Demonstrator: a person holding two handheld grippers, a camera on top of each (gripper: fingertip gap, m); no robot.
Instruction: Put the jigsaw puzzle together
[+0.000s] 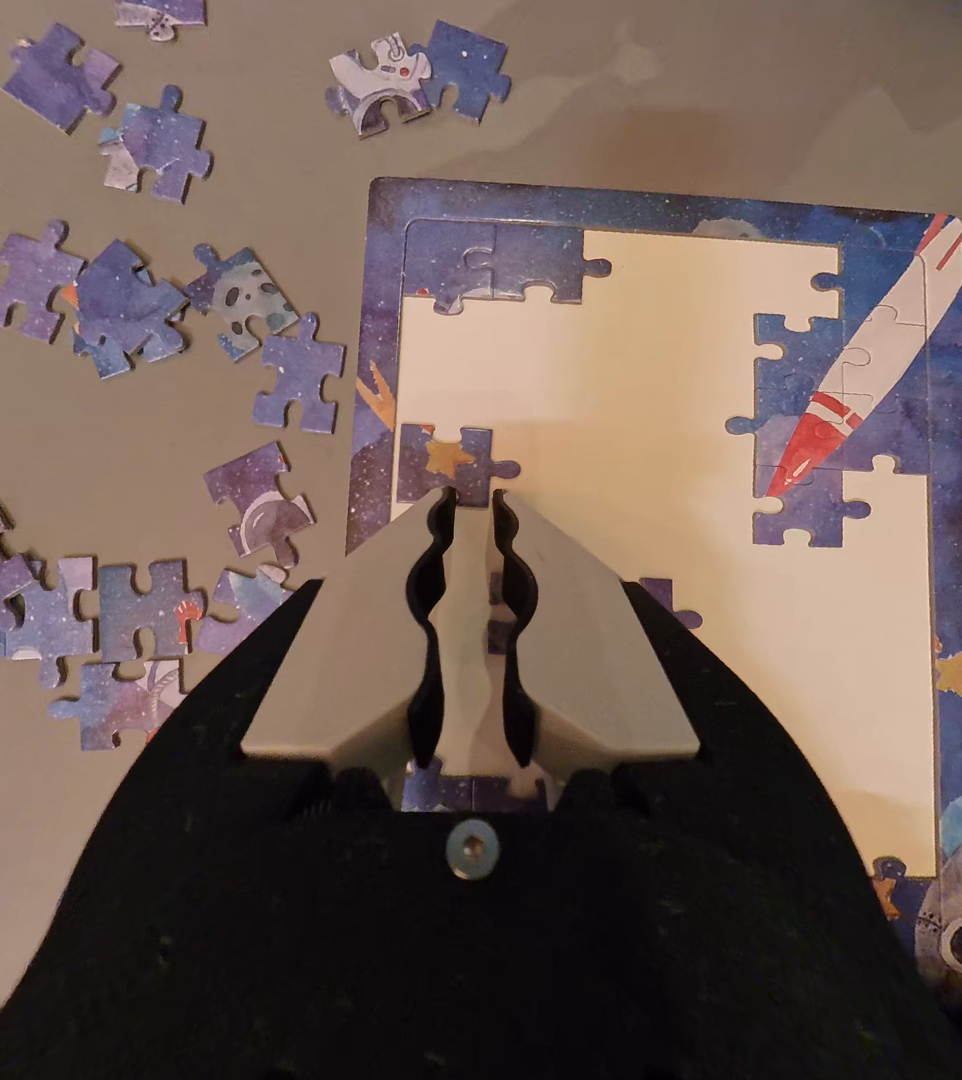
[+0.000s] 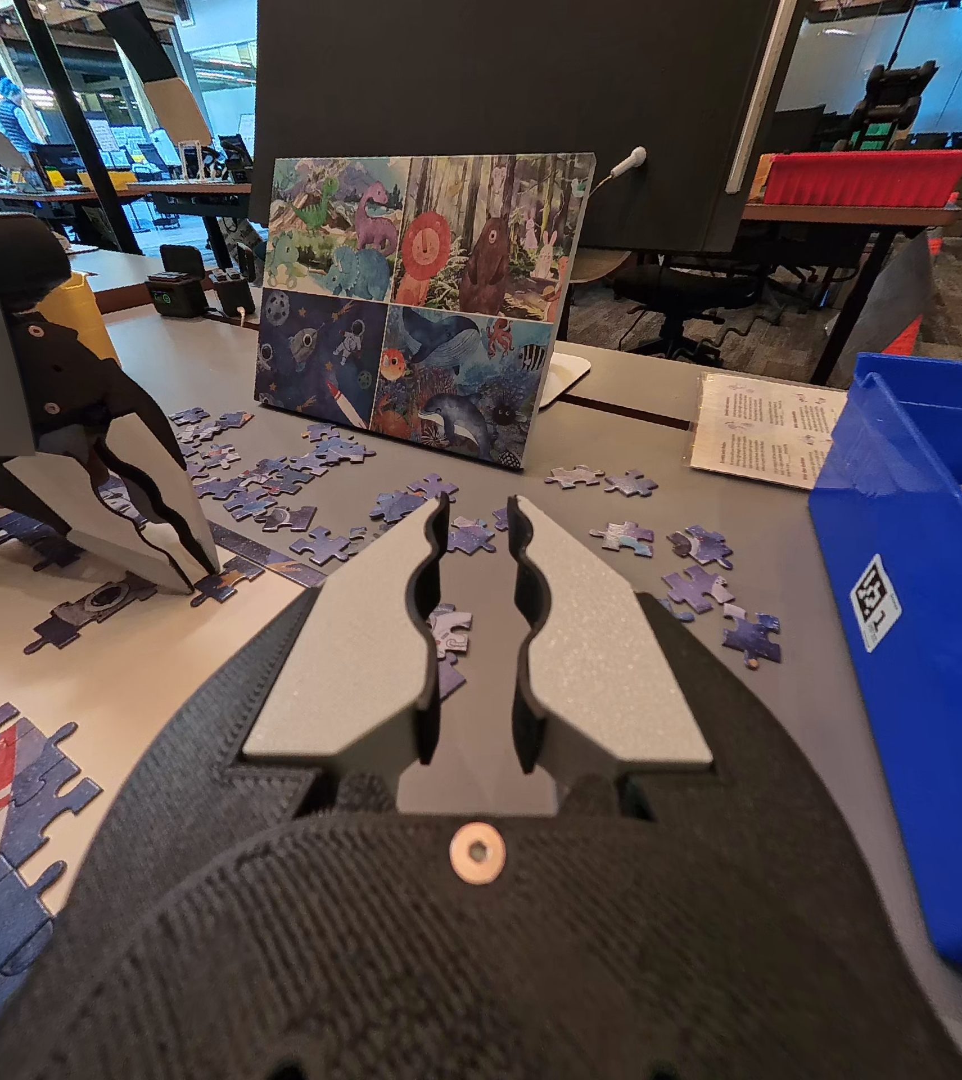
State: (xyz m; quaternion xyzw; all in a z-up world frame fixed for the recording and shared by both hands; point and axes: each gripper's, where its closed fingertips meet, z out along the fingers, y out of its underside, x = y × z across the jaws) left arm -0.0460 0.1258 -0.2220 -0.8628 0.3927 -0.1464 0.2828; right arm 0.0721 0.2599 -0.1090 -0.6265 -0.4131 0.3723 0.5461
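The middle of the puzzle tray [image 1: 671, 374] is a wide bare cream floor, open between the fitted pieces at its far-left corner [image 1: 496, 260], the rocket block [image 1: 840, 421] along its right side, and the single star piece [image 1: 446, 461] by its left rim. The left gripper [image 1: 474, 497] stands with its tips at that star piece, blocking the near-left part of the tray. Left of the tray, loose pieces [image 1: 116, 304] crowd the grey table [image 1: 700, 105]; only narrow bare lanes run between them. Beyond the tray the table is open. Ahead of the right gripper [image 2: 475, 505], scattered pieces [image 2: 694, 584] dot the table. A blue bin [image 2: 934, 643] walls off the right side, and an upright picture box [image 2: 426, 304] blocks the far side.
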